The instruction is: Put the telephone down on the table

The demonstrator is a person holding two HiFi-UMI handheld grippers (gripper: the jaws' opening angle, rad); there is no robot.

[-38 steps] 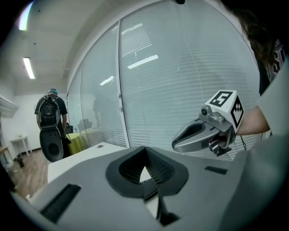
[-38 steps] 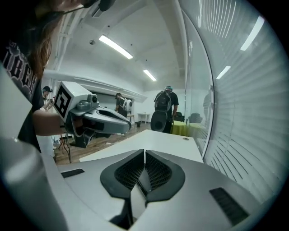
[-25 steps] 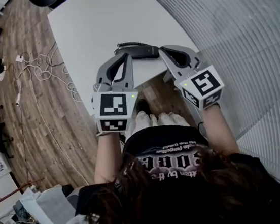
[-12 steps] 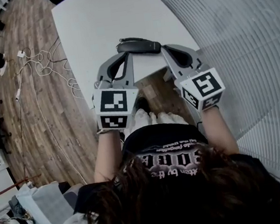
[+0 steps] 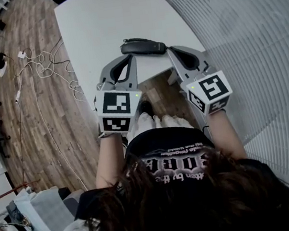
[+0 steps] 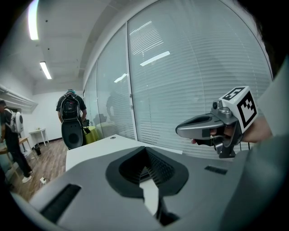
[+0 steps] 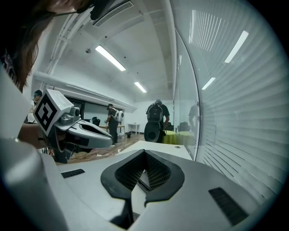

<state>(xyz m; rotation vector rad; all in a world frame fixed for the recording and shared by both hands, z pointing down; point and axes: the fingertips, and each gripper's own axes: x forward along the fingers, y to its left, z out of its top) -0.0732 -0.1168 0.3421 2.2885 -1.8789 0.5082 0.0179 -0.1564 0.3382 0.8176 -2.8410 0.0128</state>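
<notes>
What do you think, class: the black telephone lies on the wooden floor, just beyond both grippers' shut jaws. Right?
Not quite. The head view shows the telephone lying on the white table, not the floor. It is indeed just beyond the shut jaws of the left gripper and right gripper.

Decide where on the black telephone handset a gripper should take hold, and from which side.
Probably its slim middle, approached from above on the near table-edge side: the handset lies flat and crosswise on the table, its ends look bulkier, and its cord trails along the far side.
</notes>
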